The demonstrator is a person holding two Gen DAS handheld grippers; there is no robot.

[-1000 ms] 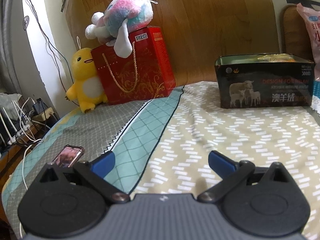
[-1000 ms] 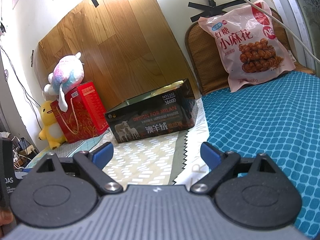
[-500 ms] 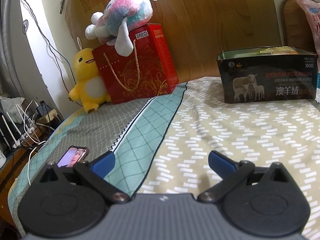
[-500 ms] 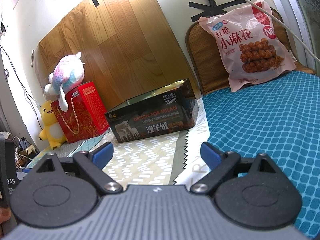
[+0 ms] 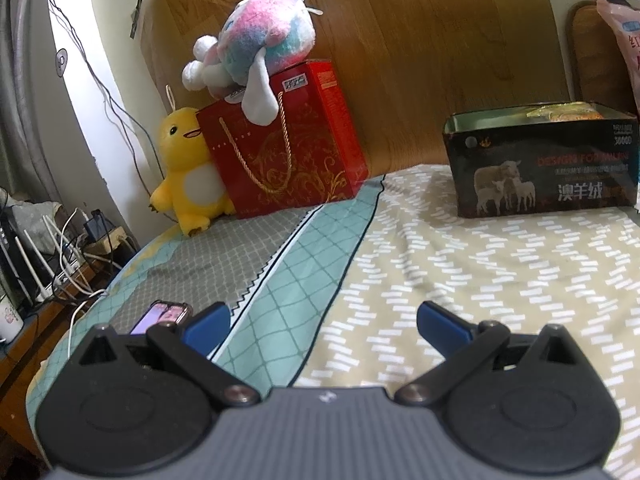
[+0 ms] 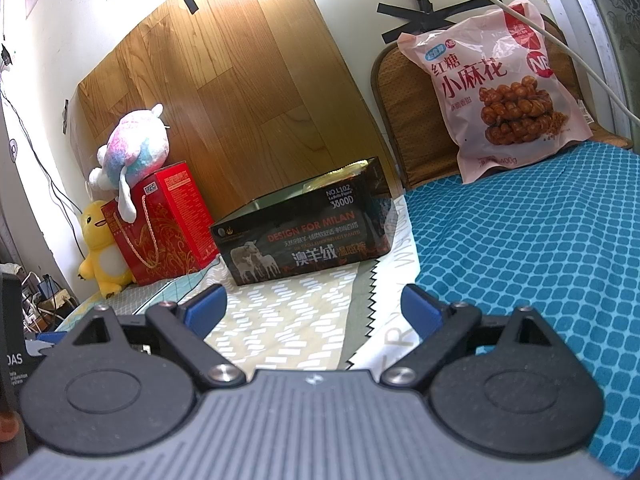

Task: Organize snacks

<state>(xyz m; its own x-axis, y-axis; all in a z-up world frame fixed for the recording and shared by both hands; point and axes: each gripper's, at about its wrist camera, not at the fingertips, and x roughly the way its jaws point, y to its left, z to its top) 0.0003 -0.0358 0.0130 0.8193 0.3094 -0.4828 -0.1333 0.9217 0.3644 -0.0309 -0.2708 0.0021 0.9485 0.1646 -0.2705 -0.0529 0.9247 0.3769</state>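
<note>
A pink snack bag (image 6: 504, 92) printed with fried dough twists leans upright against a woven chair back at the far right of the bed; its edge shows in the left wrist view (image 5: 628, 40). A black open-top box (image 6: 304, 228) printed with sheep stands on the bed, with yellow packets inside; it also shows in the left wrist view (image 5: 540, 160). My left gripper (image 5: 322, 326) is open and empty above the bedspread. My right gripper (image 6: 314, 310) is open and empty, low over the bed, well short of the box and bag.
A red gift bag (image 5: 288, 152) with a pastel plush (image 5: 256, 52) on top and a yellow duck plush (image 5: 188, 176) stand at the headboard, left. A phone (image 5: 162, 316) lies near the bed's left edge. Cables and routers (image 5: 48, 256) crowd the side table.
My left gripper has drawn back and swung slightly left, so the box sits farther right in its view. The right gripper has barely moved. Both stay open.
</note>
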